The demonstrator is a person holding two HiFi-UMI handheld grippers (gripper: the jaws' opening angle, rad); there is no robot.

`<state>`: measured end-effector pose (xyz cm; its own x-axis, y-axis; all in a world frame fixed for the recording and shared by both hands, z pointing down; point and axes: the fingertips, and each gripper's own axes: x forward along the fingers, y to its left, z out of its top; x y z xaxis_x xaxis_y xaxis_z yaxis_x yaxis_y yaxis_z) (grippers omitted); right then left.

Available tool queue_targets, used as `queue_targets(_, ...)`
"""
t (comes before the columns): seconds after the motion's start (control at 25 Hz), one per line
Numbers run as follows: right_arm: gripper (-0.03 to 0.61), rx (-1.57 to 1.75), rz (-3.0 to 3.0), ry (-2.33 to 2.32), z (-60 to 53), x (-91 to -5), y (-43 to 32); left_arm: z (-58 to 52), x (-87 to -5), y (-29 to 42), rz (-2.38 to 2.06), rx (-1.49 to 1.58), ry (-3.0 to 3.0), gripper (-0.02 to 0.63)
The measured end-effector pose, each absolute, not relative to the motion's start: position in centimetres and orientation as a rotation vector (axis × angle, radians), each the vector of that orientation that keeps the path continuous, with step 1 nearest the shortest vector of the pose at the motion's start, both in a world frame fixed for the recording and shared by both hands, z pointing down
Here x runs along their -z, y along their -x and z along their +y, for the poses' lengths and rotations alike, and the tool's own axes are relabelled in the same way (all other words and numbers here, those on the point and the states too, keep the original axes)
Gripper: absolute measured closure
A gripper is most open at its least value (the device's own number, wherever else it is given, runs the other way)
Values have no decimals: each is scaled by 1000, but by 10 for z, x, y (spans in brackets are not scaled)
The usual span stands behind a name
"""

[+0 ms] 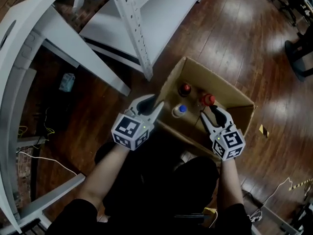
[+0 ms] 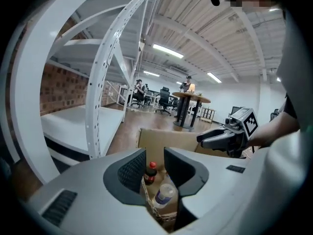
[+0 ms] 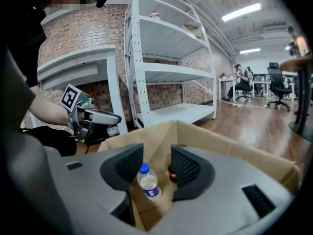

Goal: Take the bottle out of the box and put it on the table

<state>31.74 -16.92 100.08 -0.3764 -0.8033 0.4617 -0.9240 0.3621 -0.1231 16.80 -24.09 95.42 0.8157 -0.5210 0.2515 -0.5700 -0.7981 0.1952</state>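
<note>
Left gripper (image 1: 152,104): fingers are standing wide and empty, hovering at the near-left rim of the box (image 1: 222,81)
Right gripper (image 1: 211,114): fingers are sitting partly apart, gripping nothing, aiming down into the box
Blue-capped bottle (image 1: 180,110): standing upright inside, below and ahead of both sets of fingers, beside red-capped bottles (image 1: 184,88)
Room: the open top is leaving a clear way up, while the cardboard walls are crowding the sides; the white surface (image 1: 19,38) left of the fingers is possibly the table

- The right gripper (image 3: 157,168) has its jaws apart, with nothing pressed between them.
- Past the jaws stands an open cardboard box (image 3: 220,146).
- Inside it is a clear bottle (image 3: 148,184) with a blue cap; a dark bottle (image 3: 171,175) is partly hidden behind one jaw.
- The left gripper (image 3: 100,116) hangs near the box's far side.
- A white rack (image 3: 166,72) stands behind.
</note>
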Motion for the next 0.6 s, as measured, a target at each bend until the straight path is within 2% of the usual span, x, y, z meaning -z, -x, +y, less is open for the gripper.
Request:
queue_targets(0.12, 390, -561, -2324, -1368, -169, -1026, -298, -240, -966, -166, -885, -339, -2712, 503)
queue_targets(0.2, 296, -582, -2326, -1251, -170, -1046, -285, -239, -969, -162, -921, -369, -2708, 503)
queue_targets(0.24, 295, -598, -2323, -1200, -171, -1061, -280, -239, -971, -159, -932, -382, -2705, 503)
queue_targets(0.32, 177, -638, -2304, -1121, -174, -1091, -272, -237, -974, -154, -939, -404, -2695, 503)
queue_targets(0.6, 163, -692, -2242, -943, -190, -1160, -247, -227, -980, -122, -1034, -439, -2638, 503)
